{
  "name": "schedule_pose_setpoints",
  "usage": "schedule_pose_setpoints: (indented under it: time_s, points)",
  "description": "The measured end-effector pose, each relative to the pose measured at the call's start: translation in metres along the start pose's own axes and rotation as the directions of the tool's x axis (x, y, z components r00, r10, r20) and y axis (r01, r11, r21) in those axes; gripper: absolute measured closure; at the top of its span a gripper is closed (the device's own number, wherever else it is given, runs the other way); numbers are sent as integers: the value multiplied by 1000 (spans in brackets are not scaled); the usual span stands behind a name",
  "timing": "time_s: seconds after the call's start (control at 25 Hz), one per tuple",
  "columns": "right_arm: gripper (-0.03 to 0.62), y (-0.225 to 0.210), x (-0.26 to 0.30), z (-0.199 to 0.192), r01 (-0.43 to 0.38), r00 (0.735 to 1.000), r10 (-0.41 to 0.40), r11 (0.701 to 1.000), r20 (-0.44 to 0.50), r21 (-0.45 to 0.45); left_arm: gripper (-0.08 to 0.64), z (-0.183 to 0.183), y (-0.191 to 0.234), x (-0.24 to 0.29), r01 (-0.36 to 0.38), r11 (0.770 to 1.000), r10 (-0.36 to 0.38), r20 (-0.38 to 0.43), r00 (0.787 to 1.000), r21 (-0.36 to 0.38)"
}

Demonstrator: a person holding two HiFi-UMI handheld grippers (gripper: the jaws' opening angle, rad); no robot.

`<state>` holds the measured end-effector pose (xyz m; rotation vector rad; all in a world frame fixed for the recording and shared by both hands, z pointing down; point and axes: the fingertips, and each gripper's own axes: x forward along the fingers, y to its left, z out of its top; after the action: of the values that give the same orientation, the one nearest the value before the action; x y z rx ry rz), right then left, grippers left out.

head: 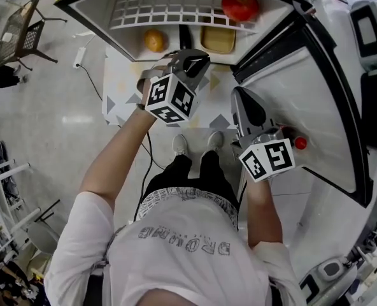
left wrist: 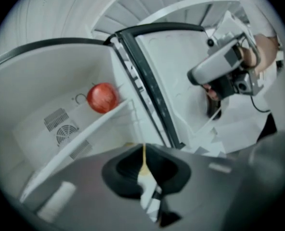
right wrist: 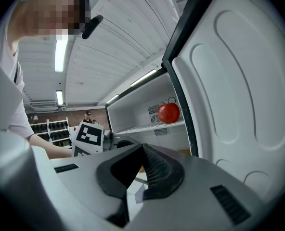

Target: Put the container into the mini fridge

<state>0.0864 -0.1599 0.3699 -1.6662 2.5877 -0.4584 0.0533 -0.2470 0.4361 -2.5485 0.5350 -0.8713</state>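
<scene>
Nearest the body, the right gripper [head: 242,101] is held just beside the inner face of the open door [head: 303,101]. Its jaws are seen pressed together in its own view, with nothing between them. The left gripper [head: 190,61] is held further forward, at the mouth of the mini fridge [head: 93,8], below the front edge of the wire shelf [head: 163,8]. Its jaws are likewise drawn together to a thin slit and nothing is gripped.

Beyond them, the container [head: 218,40] is seen lying on the fridge floor, under the shelf and to the right of an orange [head: 154,41]. An apple [head: 240,5] rests on the shelf above. The placing is therefore judged done, with the door left to be closed.

Several risks are judged from this:

- **Shelf knocked:** if the left gripper is lifted while being drawn out, the shelf edge could be struck from beneath and the apple set rolling.
- **Orange or container nudged:** a sideways sweep at the opening could push the orange or the container out of place.
- **Door blocked:** how close the container sits to the front lip cannot be told. If it overhangs, the door would be stopped by it.
- **Gripper pinched:** if the door is swung before the left gripper is clear, that gripper could be caught between door and frame.
</scene>
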Motion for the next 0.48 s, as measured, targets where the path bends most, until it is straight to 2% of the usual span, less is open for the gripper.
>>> schedule_pose_setpoints:
  time_s: [0.48]
  points:
    - [591, 20, -9, 27, -17, 1000, 19, 998, 20, -55, 551, 25, 1, -58, -44, 987, 58, 82, 995, -155]
